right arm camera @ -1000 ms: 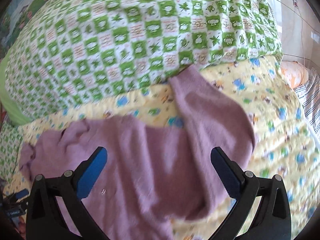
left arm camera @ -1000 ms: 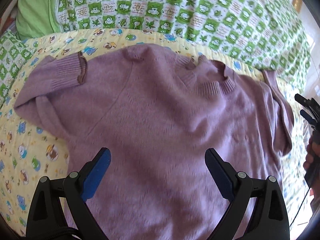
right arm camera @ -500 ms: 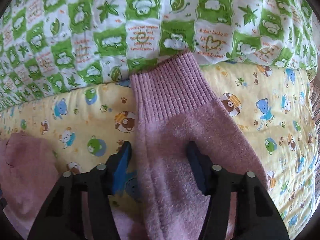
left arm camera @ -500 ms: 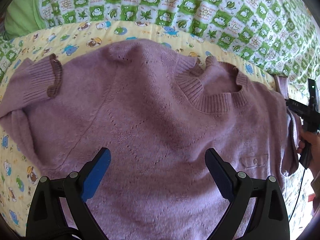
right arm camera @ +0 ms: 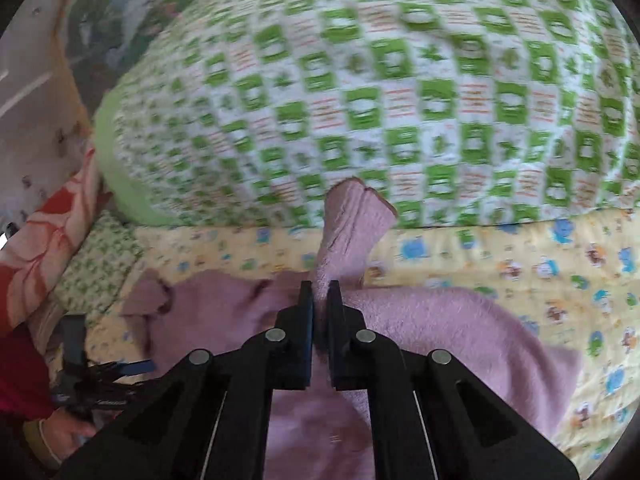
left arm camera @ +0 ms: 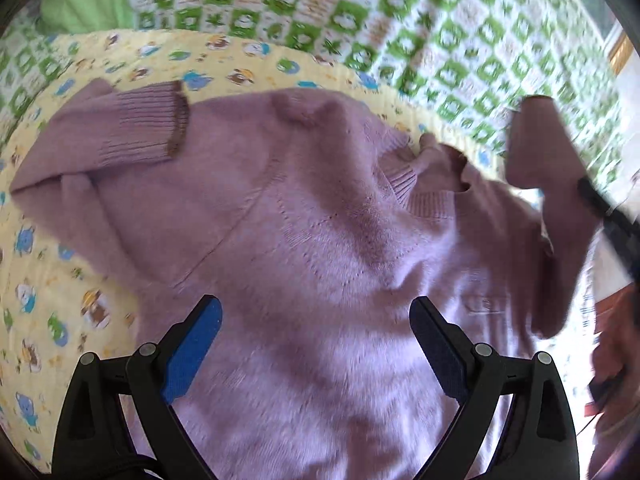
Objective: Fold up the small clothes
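A small mauve knitted sweater (left arm camera: 320, 240) lies face up on a yellow cartoon-print sheet (left arm camera: 60, 280). Its left sleeve (left arm camera: 120, 132) is folded across the chest, cuff showing. My left gripper (left arm camera: 316, 320) is open and empty, hovering over the sweater's lower body. My right gripper (right arm camera: 320, 296) is shut on the sweater's right sleeve (right arm camera: 348, 232) and holds it lifted, the cuff standing up past the fingers. In the left wrist view that raised sleeve (left arm camera: 536, 148) and the right gripper (left arm camera: 608, 216) show at the right edge.
A green-and-white checked quilt (right arm camera: 400, 80) is bunched along the far side of the sheet. A light green pillow (left arm camera: 84, 0) sits at far left. A red and pink patterned cloth (right arm camera: 44, 248) lies at the left edge in the right wrist view.
My right gripper closed on the right sleeve and lifted it off the sheet. My left gripper stayed open and drew back slightly over the sweater.
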`<control>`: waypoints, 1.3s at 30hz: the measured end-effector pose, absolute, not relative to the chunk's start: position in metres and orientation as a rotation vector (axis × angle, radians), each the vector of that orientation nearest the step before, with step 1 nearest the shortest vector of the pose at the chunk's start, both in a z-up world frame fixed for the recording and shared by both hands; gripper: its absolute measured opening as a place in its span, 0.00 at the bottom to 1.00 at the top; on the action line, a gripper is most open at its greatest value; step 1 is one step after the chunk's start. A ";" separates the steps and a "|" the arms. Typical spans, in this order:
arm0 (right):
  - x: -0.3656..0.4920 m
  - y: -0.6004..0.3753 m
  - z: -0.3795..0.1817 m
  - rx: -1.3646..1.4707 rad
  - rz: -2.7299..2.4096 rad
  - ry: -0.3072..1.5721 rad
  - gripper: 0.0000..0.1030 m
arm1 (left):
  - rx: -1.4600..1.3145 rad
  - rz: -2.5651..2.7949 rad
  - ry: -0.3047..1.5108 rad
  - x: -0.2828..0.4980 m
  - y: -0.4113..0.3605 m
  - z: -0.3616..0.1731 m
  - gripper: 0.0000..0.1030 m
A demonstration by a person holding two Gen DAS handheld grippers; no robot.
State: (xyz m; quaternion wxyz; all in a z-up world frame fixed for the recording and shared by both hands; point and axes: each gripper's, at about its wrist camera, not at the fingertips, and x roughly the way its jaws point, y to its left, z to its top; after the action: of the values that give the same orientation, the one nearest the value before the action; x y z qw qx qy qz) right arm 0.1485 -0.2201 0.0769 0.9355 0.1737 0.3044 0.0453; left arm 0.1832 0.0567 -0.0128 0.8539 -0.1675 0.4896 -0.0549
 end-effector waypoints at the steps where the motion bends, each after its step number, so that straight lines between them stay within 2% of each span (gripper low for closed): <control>1: 0.148 -0.189 0.074 0.341 0.162 0.632 0.06 | -0.372 -0.121 1.028 0.177 0.064 -0.010 0.93; 10: 0.179 -0.062 -0.022 0.287 0.371 0.840 0.07 | -0.521 -0.134 1.074 0.155 0.104 -0.015 0.93; 18: 0.171 -0.061 -0.044 0.318 0.407 0.943 0.11 | -0.576 -0.162 1.195 0.190 0.079 -0.047 0.93; 20: 0.163 -0.070 -0.042 0.324 0.396 0.933 0.15 | -0.593 -0.176 1.202 0.193 0.071 -0.047 0.93; 21: 0.159 -0.073 -0.040 0.337 0.395 0.929 0.22 | -0.605 -0.192 1.203 0.195 0.067 -0.046 0.93; 22: 0.155 -0.078 -0.038 0.349 0.395 0.924 0.35 | -0.609 -0.201 1.204 0.196 0.063 -0.046 0.93; 24: 0.141 -0.088 -0.032 0.370 0.384 0.893 0.49 | -0.590 -0.189 1.224 0.199 0.055 -0.050 0.93; 25: 0.135 -0.092 -0.029 0.372 0.372 0.876 0.49 | -0.578 -0.188 1.231 0.201 0.052 -0.054 0.89; 27: 0.120 -0.107 -0.023 0.387 0.318 0.850 0.49 | -0.561 -0.190 1.232 0.205 0.047 -0.060 0.68; 29: 0.107 -0.126 -0.021 0.423 0.244 0.835 0.49 | -0.534 -0.215 1.226 0.209 0.039 -0.062 0.20; 30: 0.100 -0.137 -0.021 0.448 0.204 0.825 0.49 | -0.506 -0.220 1.220 0.210 0.036 -0.059 0.12; 31: 0.096 -0.145 -0.019 0.462 0.177 0.820 0.49 | -0.487 -0.242 1.190 0.208 0.035 -0.049 0.06; 36: 0.068 -0.194 -0.002 0.513 -0.028 0.748 0.49 | -0.399 -0.312 0.946 0.185 0.045 0.030 0.06; 39: 0.058 -0.223 0.007 0.536 -0.131 0.714 0.49 | -0.362 -0.258 0.991 0.188 0.064 0.009 0.06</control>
State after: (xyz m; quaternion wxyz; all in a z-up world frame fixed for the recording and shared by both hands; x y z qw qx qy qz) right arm 0.0584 -0.2226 0.0068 0.9000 0.2590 0.3449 -0.0634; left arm 0.1883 0.0637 0.0095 0.8562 -0.1721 0.4715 -0.1227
